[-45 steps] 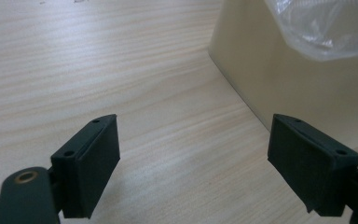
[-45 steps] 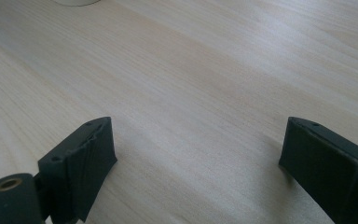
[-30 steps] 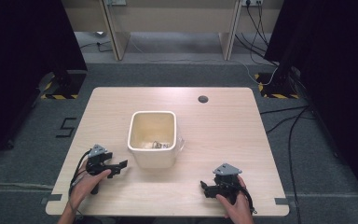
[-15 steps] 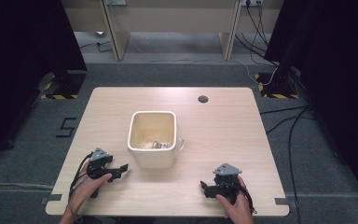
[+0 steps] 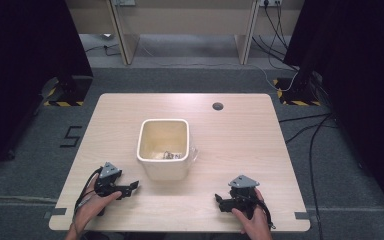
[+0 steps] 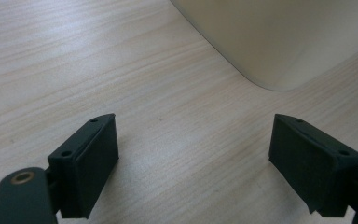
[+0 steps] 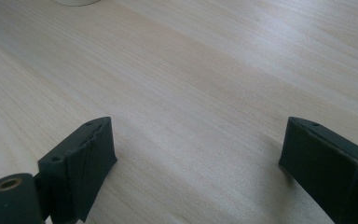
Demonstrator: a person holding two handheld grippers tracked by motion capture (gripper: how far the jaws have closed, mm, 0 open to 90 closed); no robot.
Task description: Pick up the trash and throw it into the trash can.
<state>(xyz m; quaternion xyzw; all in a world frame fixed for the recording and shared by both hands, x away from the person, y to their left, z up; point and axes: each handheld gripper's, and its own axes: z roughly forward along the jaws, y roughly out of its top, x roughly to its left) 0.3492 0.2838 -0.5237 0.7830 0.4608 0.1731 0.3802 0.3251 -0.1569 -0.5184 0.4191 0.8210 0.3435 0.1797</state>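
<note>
The left gripper [image 5: 130, 188] sits in the lower left of the high view, held in the person's left hand [image 5: 91, 206] low over the wooden table [image 5: 240, 135], its jaws pointing right toward the cream square tub [image 5: 163, 149] at the middle of the frame. In the left gripper view its two black jaws stand wide apart with bare wood grain between them, and the rounded corner of the tub [image 6: 279, 42] takes up the upper right of that picture, near the jaws but not touching them.

The right gripper [image 5: 221, 202] lies in the lower right of the high view, under the person's right hand [image 5: 252, 220], with its grey three-cornered plate on top and its jaws turned toward the left of the frame. In the right gripper view its jaws are also spread wide over empty tabletop, and a sliver of the tub's base [image 7: 77, 2] peeks in at the top left edge, well apart from the jaws.

Inside the tub a few small items [image 5: 169, 155] lie on the bottom near its lower side; they are too small to identify. A small dark round hole [image 5: 218, 106] marks the table in the upper middle of the high view.
</note>
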